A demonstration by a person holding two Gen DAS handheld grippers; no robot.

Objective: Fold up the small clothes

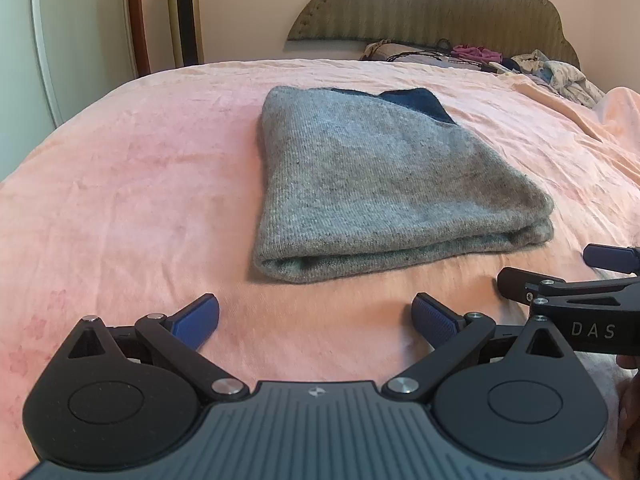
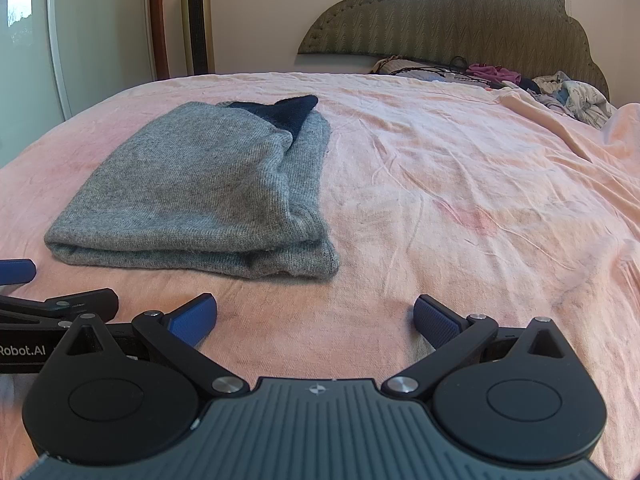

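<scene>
The grey knit garment (image 1: 384, 184) lies folded into a compact rectangle on the pink bedspread (image 1: 120, 184), toward the middle of the bed. A dark blue section (image 1: 420, 102) shows at its far end. The near edge presents stacked layers, with the fold rounded on the left side in the left wrist view.

Left gripper (image 1: 315, 322): released — both blue-padded fingers are spread wide, nothing between them. It sits low over the bedspread, just short of the garment's near edge and apart from it.

Right gripper (image 2: 316, 322): likewise spread wide and empty. It is positioned to the right of the garment, with the garment's near right corner (image 2: 324, 268) ahead and to its left. No contact with the fabric.

The two grippers sit side by side; each appears at the edge of the other's view.

Background — a padded, scalloped headboard (image 2: 452, 20) stands at the far end of the bed. A pile of mixed clothing (image 2: 560, 92) lies at its foot on the right. A tall gold tower unit (image 2: 198, 20) stands against the wall on the left.
</scene>
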